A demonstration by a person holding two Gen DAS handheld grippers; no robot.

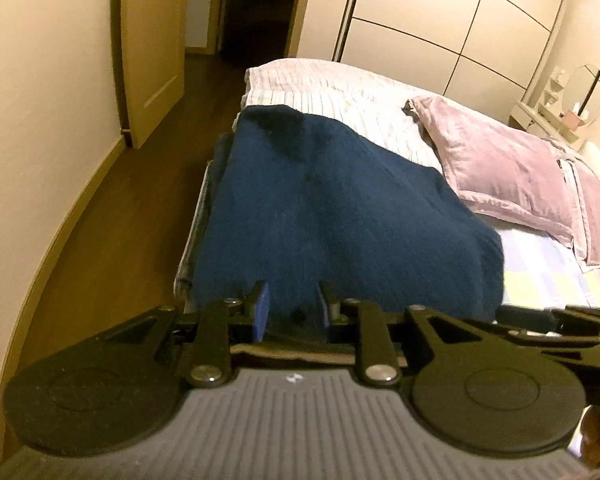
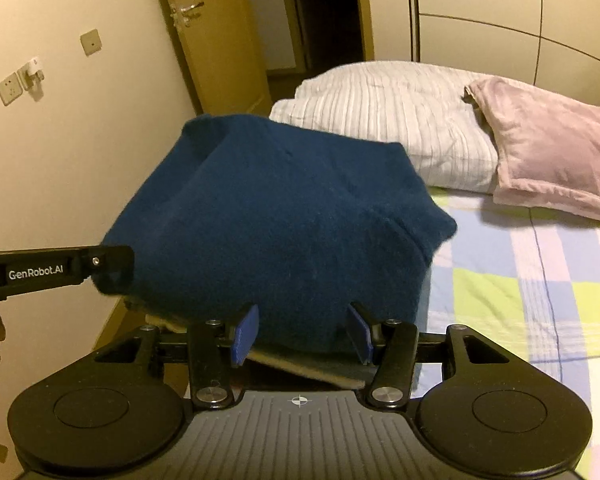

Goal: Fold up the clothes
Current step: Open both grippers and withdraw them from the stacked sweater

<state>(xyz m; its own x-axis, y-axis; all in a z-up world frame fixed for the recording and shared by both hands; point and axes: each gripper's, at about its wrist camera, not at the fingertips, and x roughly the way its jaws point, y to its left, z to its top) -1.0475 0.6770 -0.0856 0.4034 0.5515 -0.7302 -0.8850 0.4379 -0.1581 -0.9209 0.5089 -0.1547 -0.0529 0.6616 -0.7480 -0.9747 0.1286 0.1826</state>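
Two grippers | left gripper [image 1: 292,306]: clamped on blue sweater [image 1: 340,208] hem, lower centre | right gripper [image 2: 302,330]: clamped on same hem | sweater fills frame centre above bed [image 2: 540,280]

Pink pillow [image 2: 556,156], striped duvet [image 2: 388,120], door [image 1: 152,40]

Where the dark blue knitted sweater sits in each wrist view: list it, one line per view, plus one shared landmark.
Left wrist view: the dark blue knitted sweater fills the centre, running from the left gripper up to the striped white duvet.
Right wrist view: it fills the centre-left, just above the right gripper.
Shared landmark: the mauve velvet pillow, right of the sweater in both.
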